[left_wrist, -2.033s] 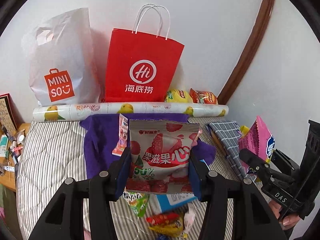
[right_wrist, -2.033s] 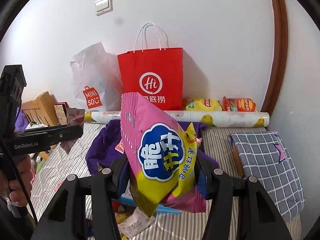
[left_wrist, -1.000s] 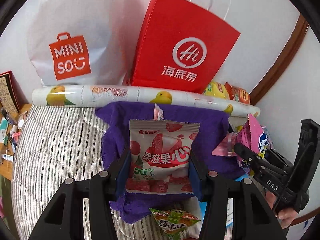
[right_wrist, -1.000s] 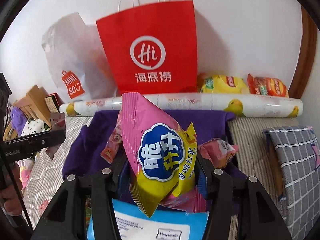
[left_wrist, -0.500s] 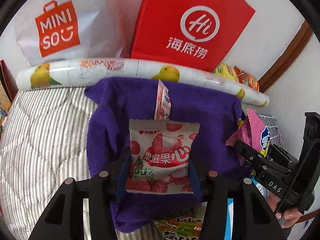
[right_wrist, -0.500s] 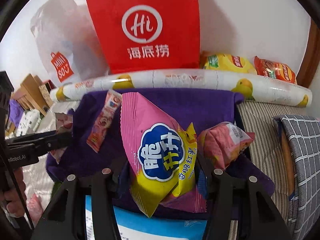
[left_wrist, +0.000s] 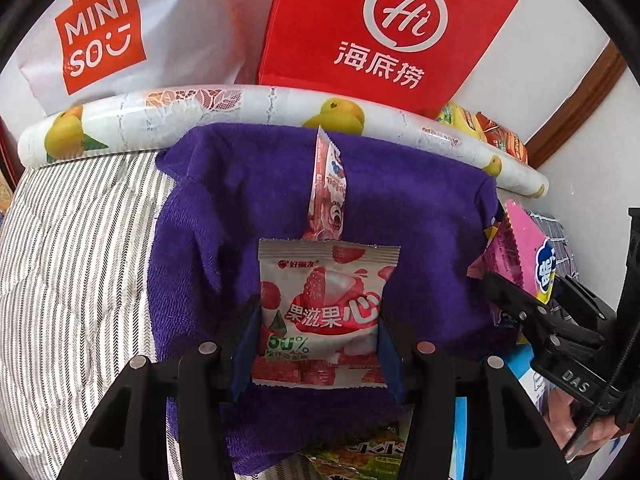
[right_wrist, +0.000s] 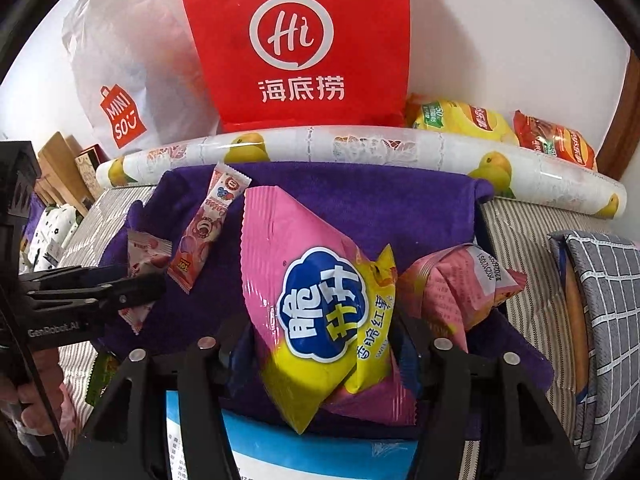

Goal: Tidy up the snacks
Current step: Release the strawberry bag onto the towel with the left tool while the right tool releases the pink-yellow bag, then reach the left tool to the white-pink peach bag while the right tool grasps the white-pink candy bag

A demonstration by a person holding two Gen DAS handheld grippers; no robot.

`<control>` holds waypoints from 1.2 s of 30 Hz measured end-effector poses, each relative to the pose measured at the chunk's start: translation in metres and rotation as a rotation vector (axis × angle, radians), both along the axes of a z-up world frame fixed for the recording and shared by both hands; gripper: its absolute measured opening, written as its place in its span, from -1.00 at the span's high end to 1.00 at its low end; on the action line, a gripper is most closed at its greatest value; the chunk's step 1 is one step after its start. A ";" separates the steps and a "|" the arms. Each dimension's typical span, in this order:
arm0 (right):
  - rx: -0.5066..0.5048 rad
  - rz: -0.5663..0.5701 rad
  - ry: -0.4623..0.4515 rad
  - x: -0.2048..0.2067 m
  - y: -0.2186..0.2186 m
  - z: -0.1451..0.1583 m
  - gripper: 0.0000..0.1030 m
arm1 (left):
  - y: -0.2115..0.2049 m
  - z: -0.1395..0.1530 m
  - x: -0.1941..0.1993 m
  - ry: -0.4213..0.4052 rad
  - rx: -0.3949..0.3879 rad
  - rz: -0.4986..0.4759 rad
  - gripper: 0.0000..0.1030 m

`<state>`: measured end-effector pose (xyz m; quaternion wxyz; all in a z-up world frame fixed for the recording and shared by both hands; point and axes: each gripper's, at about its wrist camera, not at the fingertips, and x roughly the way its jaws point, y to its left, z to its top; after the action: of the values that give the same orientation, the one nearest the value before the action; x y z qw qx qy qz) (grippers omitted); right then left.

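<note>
Left wrist: strawberry gummy packet (left_wrist: 326, 312) between left gripper (left_wrist: 316, 344) pads.

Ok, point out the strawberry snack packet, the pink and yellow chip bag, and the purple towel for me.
strawberry snack packet (left_wrist: 326, 312): left wrist view, middle of its printed front.
pink and yellow chip bag (right_wrist: 320, 304): right wrist view, on the blue cloud logo.
purple towel (left_wrist: 420, 216): left wrist view, bare cloth right of the upright stick packet.

A home bedroom: a striped quilted mattress (left_wrist: 76, 240) against a white wall, shopping bags (right_wrist: 304, 40) propped at the far side, a checked pillow (right_wrist: 600, 300) on the right, wooden clutter far left.
</note>
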<state>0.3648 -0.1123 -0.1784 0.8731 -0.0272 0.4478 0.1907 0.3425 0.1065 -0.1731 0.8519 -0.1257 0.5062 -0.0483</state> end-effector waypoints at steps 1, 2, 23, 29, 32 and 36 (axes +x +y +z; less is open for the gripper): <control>0.000 0.000 0.006 0.000 0.000 0.000 -0.29 | 0.000 -0.001 0.001 0.004 0.001 0.001 0.02; -0.003 -0.001 0.012 0.000 0.000 0.000 -0.33 | 0.000 -0.002 0.001 -0.009 0.008 0.004 0.02; 0.050 -0.003 -0.144 -0.073 -0.007 0.063 -0.46 | 0.014 0.047 -0.048 -0.079 0.016 0.023 -0.27; 0.004 -0.017 -0.194 -0.120 -0.009 0.075 -0.35 | 0.033 0.060 -0.090 -0.094 0.037 0.062 -0.27; -0.005 -0.047 -0.158 -0.137 -0.018 0.073 -0.18 | 0.041 0.061 -0.112 -0.088 0.039 0.084 -0.27; 0.004 -0.078 -0.083 -0.158 -0.034 0.058 -0.14 | 0.054 0.058 -0.141 -0.087 0.041 0.116 -0.27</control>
<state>0.2073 -0.1465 -0.1203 0.8977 -0.0158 0.4116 0.1562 0.2017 0.1608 -0.1155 0.8767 -0.1351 0.4616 0.0062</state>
